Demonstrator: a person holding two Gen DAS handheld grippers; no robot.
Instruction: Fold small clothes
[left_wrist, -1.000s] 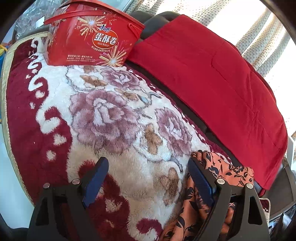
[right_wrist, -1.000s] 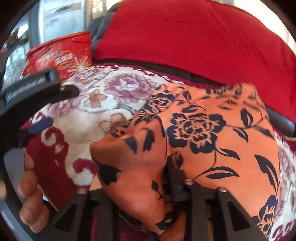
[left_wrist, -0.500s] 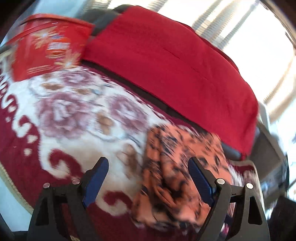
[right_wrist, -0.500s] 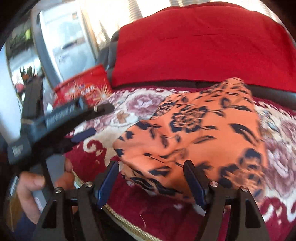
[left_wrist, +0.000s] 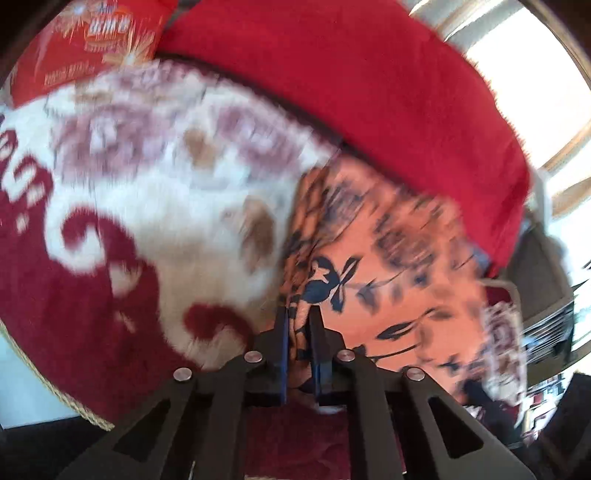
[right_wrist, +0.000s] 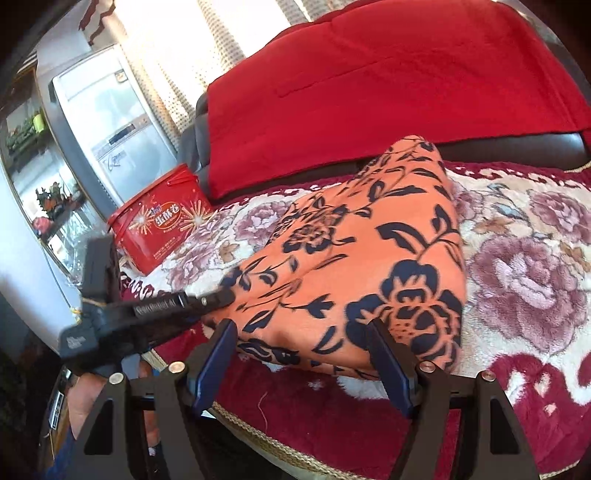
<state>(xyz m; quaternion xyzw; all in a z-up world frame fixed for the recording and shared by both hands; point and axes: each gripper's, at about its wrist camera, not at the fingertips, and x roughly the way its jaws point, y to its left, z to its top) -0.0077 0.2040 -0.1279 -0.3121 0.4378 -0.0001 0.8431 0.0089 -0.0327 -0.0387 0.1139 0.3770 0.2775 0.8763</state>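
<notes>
An orange garment with dark blue flowers (right_wrist: 369, 258) lies folded on the plush floral blanket (right_wrist: 535, 266). It also shows, blurred, in the left wrist view (left_wrist: 388, 266). My left gripper (left_wrist: 297, 314) is shut on the garment's near left edge; it appears from the side in the right wrist view (right_wrist: 221, 297), fingertips at the cloth. My right gripper (right_wrist: 299, 332) is open and empty, its jaws standing wide just in front of the garment's near edge.
A red egg-roll bucket (right_wrist: 162, 225) stands at the far left of the blanket. A red cushion (right_wrist: 388, 85) covers the dark sofa back behind. A silver appliance (right_wrist: 110, 122) stands beyond the bucket. The blanket's corded edge (right_wrist: 280, 446) runs close below my right gripper.
My left gripper moved right and closed on the garment's edge. My right gripper, earlier shut on the cloth, has let go and drawn back, leaving the garment lying on the blanket.
</notes>
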